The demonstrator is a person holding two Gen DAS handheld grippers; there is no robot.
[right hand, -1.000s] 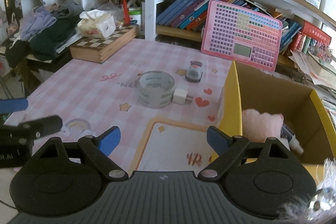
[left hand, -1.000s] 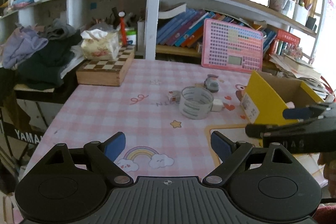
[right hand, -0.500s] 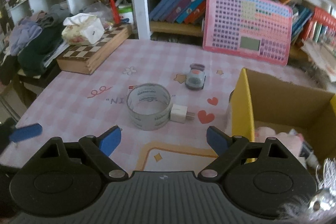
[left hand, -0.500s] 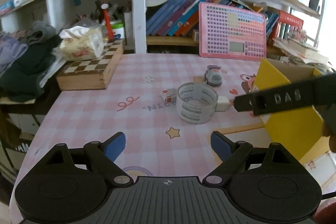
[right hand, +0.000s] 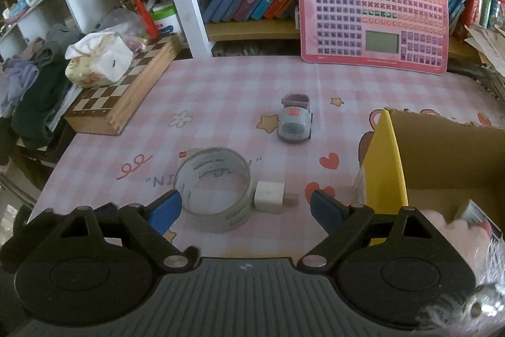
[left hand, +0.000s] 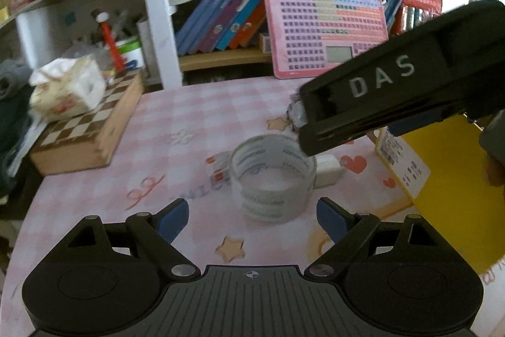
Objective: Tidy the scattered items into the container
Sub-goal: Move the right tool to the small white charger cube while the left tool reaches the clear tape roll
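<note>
A clear tape roll (left hand: pixel 273 179) (right hand: pixel 216 188) stands on the pink checked table with a white charger plug (left hand: pixel 328 169) (right hand: pixel 270 197) touching its right side. A small red-and-white item (left hand: pixel 217 169) lies at its left. A grey toy car (right hand: pixel 295 123) sits farther back. The yellow cardboard box (right hand: pixel 388 166) (left hand: pixel 442 179) at the right holds a pink plush (right hand: pixel 442 223). My left gripper (left hand: pixel 252 217) is open just short of the roll. My right gripper (right hand: pixel 246 209) is open, with the roll and plug ahead of its fingers. In the left wrist view its black body (left hand: pixel 394 90) crosses above the roll.
A wooden chessboard box (right hand: pixel 120 97) with a tissue pack (right hand: pixel 98 62) on it lies at the table's left. A pink toy keyboard (right hand: pixel 375 11) leans against the bookshelf at the back. A pile of clothes (right hand: pixel 28 90) sits off the left edge.
Both grippers moved forward and lower toward the tape roll, which now looks larger and nearer. The right gripper's body swung across the left wrist view and now covers most of the toy car.
</note>
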